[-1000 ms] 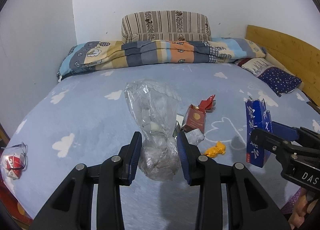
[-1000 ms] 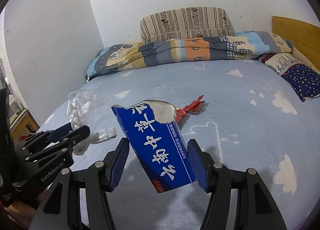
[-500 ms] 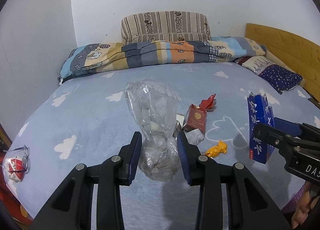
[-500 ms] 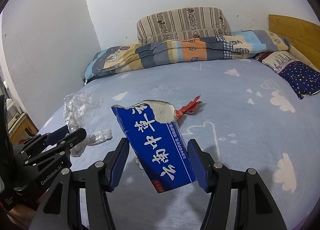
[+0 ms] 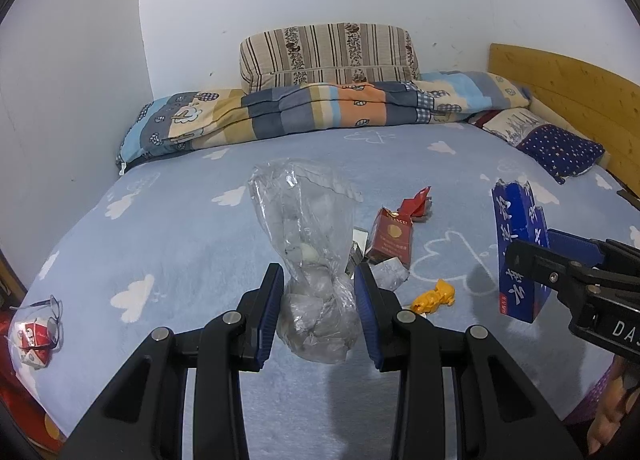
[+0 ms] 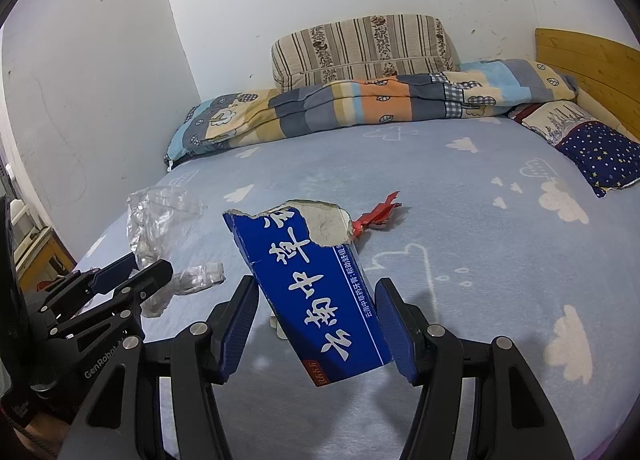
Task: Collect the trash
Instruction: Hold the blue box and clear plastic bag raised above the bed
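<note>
My left gripper (image 5: 318,300) is shut on a clear plastic bag (image 5: 308,227) with crumpled paper in it, pinched near its lower bulge and standing up above the blue bedsheet. My right gripper (image 6: 316,312) is shut on a torn blue toothpaste box (image 6: 320,292), held tilted above the bed. The same blue box (image 5: 520,252) shows at the right of the left wrist view, and the bag (image 6: 160,215) with the left gripper (image 6: 120,280) at the left of the right wrist view. On the sheet lie a red cigarette pack (image 5: 390,238), a red wrapper (image 5: 416,201), crumpled foil (image 5: 388,276) and a yellow wrapper (image 5: 436,296).
A folded patchwork quilt (image 5: 320,111) and a striped pillow (image 5: 328,53) line the far wall. A starry pillow (image 5: 560,147) lies by the wooden headboard (image 5: 560,87) on the right. A crushed red-and-white pack with glasses (image 5: 34,334) sits at the bed's left edge.
</note>
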